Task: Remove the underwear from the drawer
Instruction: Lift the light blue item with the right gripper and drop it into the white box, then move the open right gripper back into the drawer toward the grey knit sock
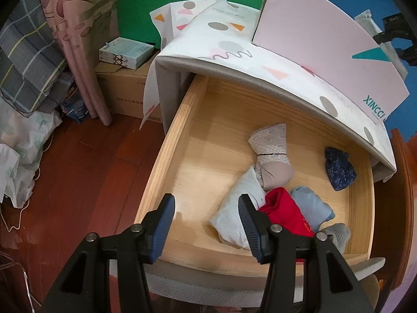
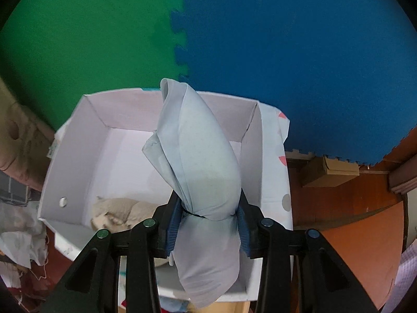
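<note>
- The right gripper (image 2: 210, 217) is clamped on a pale blue rolled piece of underwear (image 2: 200, 156), pads pinching its tied waist.
- That roll hangs above the white box (image 2: 78, 140), where a beige garment (image 2: 122, 212) lies.
- The left gripper (image 1: 207, 210) has its fingers apart, nothing between them, over the open wooden drawer (image 1: 166, 161).
- White (image 1: 234, 216), red (image 1: 284, 208), light blue (image 1: 312, 206), beige patterned (image 1: 272, 151) and dark blue (image 1: 338, 169) bundles lie in the drawer.

Box (image 1: 325, 52) on cabinet top (image 1: 234, 49) w/ open drawer (image 1: 208, 135) below, underwear rolls (image 1: 276, 161) in drawer's right.

Smooth pale wooden drawer (image 1: 182, 120); soft matt cloth underwear (image 2: 203, 161).
</note>
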`<act>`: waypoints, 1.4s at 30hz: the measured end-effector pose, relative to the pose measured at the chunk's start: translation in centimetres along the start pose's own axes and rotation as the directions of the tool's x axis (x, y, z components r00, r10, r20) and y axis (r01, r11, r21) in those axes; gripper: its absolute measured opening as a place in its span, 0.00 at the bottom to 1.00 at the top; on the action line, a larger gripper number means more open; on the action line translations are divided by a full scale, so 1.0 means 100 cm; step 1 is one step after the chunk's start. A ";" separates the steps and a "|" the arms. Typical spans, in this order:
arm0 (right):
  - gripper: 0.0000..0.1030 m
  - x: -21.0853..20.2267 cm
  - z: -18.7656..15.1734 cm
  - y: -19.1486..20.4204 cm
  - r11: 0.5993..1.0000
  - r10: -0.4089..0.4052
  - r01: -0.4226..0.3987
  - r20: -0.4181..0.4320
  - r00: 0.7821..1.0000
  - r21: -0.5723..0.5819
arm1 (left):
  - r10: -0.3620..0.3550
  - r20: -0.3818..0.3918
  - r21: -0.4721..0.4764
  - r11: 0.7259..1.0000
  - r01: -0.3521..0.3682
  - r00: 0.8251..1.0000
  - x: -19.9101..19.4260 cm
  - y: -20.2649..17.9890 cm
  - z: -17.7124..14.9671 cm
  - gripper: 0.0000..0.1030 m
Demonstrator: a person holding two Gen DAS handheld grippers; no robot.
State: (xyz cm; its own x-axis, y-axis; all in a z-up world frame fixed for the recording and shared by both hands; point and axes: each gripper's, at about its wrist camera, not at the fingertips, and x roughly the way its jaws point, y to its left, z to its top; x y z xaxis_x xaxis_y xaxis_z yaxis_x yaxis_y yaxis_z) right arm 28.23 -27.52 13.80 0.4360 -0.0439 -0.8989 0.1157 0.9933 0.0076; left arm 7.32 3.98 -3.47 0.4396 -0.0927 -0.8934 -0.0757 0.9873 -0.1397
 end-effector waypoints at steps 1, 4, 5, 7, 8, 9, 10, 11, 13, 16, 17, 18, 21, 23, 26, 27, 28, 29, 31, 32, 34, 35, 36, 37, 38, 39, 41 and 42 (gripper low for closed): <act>0.42 0.006 0.000 -0.001 1.000 -0.002 0.002 -0.007 1.000 0.002 | 0.000 -0.001 0.002 1.000 0.000 1.000 0.000 0.000 0.000 0.50; 0.45 0.012 -0.005 -0.004 1.000 -0.002 0.002 -0.021 1.000 0.009 | 0.002 -0.006 0.003 1.000 -0.002 1.000 0.002 -0.002 0.001 0.50; 0.45 0.010 -0.007 -0.006 1.000 0.002 -0.002 -0.019 1.000 0.012 | 0.004 -0.007 0.005 1.000 -0.004 1.000 0.001 -0.001 0.001 0.50; 0.46 0.001 -0.013 -0.010 1.000 0.012 -0.012 -0.008 1.000 0.006 | 0.004 -0.010 0.008 1.000 -0.004 1.000 0.002 -0.002 0.001 0.50; 0.46 -0.003 -0.016 -0.011 1.000 0.013 -0.013 -0.004 1.000 0.001 | 0.006 -0.011 0.007 1.000 -0.006 1.000 0.001 -0.002 0.001 0.50; 0.46 -0.011 -0.020 -0.012 1.000 0.017 -0.017 0.001 1.000 -0.009 | 0.007 -0.012 0.006 1.000 -0.007 1.000 0.002 -0.002 0.001 0.50; 0.47 -0.019 -0.024 -0.013 1.000 0.020 -0.020 0.008 1.000 -0.018 | 0.007 -0.014 0.006 1.000 -0.007 1.000 0.002 -0.003 0.001 0.50; 0.48 -0.027 -0.028 -0.013 0.999 0.024 -0.024 0.013 1.000 -0.024 | 0.006 -0.019 0.007 1.000 -0.005 1.000 0.002 -0.003 0.001 0.50; 0.50 -0.045 -0.040 -0.015 0.999 0.036 -0.036 0.012 0.999 -0.040 | 0.009 -0.032 0.008 1.000 -0.009 0.999 0.004 -0.003 0.001 0.50; 0.52 -0.067 -0.068 -0.010 0.994 0.063 -0.064 -0.011 0.998 -0.090 | 0.003 -0.043 0.009 1.000 -0.003 0.999 0.006 -0.003 0.001 0.50; 0.54 -0.071 -0.078 -0.007 0.991 0.073 -0.075 -0.021 0.997 -0.110 | 0.006 -0.048 0.010 1.000 -0.005 0.999 0.007 -0.003 0.000 0.50; 0.55 -0.075 -0.094 -0.002 0.986 0.080 -0.085 -0.044 0.996 -0.144 | 0.006 -0.054 0.011 1.000 -0.005 0.999 0.008 -0.004 0.001 0.50; 0.57 -0.068 -0.133 0.010 0.972 0.096 -0.119 -0.118 0.988 -0.201 | 0.010 -0.070 0.017 1.000 -0.009 0.997 0.010 -0.005 0.000 0.50; 0.58 -0.050 -0.161 0.018 0.964 0.115 -0.157 -0.199 0.973 -0.214 | 0.012 -0.074 0.023 1.000 -0.010 0.997 0.011 -0.006 -0.001 0.50; 0.58 -0.020 -0.198 0.032 0.958 0.116 -0.186 -0.296 0.948 -0.220 | 0.016 -0.073 0.024 1.000 -0.014 0.997 0.011 -0.005 -0.001 0.50; 0.58 -0.003 -0.214 0.038 0.956 0.104 -0.188 -0.336 0.936 -0.226 | 0.017 -0.073 0.021 1.000 -0.015 0.997 0.011 -0.004 -0.001 0.50; 0.58 0.008 -0.224 0.041 0.956 0.097 -0.188 -0.360 0.928 -0.227 | 0.017 -0.074 0.018 1.000 -0.015 0.997 0.012 -0.004 -0.001 0.50; 0.58 0.019 -0.233 0.044 0.956 0.091 -0.188 -0.383 0.919 -0.224 | 0.017 -0.075 0.015 1.000 -0.016 0.997 0.012 -0.004 -0.001 0.50; 0.58 0.046 -0.253 0.051 0.959 0.092 -0.198 -0.439 0.894 -0.203 | 0.018 -0.076 0.014 1.000 -0.017 0.997 0.012 -0.003 -0.001 0.50; 0.58 0.055 -0.259 0.053 0.960 0.092 -0.201 -0.456 0.885 -0.196 | 0.018 -0.077 0.014 1.000 -0.017 0.997 0.012 -0.003 -0.001 0.50; 0.62 0.074 -0.270 0.058 0.963 0.091 -0.201 -0.489 0.868 -0.179 | 0.017 -0.076 0.014 1.000 -0.016 0.997 0.011 -0.003 -0.001 0.50; 0.64 0.080 -0.273 0.059 0.964 0.100 -0.207 -0.498 0.861 -0.165 | 0.016 -0.075 0.014 1.000 -0.015 0.997 0.011 -0.003 -0.001 0.50; 0.65 0.087 -0.278 0.059 0.965 0.120 -0.220 -0.507 0.853 -0.141 | 0.013 -0.076 0.014 1.000 -0.012 0.997 0.012 -0.003 -0.001 0.50; 0.67 0.089 -0.280 0.060 0.965 0.129 -0.226 -0.510 0.850 -0.132 | 0.012 -0.076 0.015 1.000 -0.010 0.997 0.012 -0.003 -0.001 0.50; 0.68 0.094 -0.282 0.063 0.965 0.136 -0.231 -0.512 0.848 -0.126 | 0.011 -0.076 0.015 1.000 -0.010 0.997 0.012 -0.003 -0.001 0.50; 0.68 0.096 -0.283 0.064 0.965 0.134 -0.228 -0.511 0.849 -0.126 | 0.009 -0.076 0.015 1.000 -0.008 0.997 0.012 -0.003 -0.001 0.50; 0.72 0.102 -0.285 0.067 0.966 0.130 -0.224 -0.510 0.850 -0.126 | 0.008 -0.079 0.015 1.000 -0.007 0.997 0.012 -0.004 0.000 0.50; 0.72 0.105 -0.287 0.069 0.966 0.129 -0.223 -0.514 0.848 -0.127 | 0.008 -0.079 0.015 1.000 -0.007 0.997 0.013 -0.004 0.000 0.50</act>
State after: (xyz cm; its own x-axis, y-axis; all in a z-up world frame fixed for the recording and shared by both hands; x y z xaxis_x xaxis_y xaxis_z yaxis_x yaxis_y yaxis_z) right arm 8.03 -18.06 -8.14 -0.0738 0.1457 -0.9866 -0.0988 0.9833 0.1526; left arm 7.89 3.49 -4.55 0.3666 -0.0946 -0.9255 -0.0651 0.9898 -0.1269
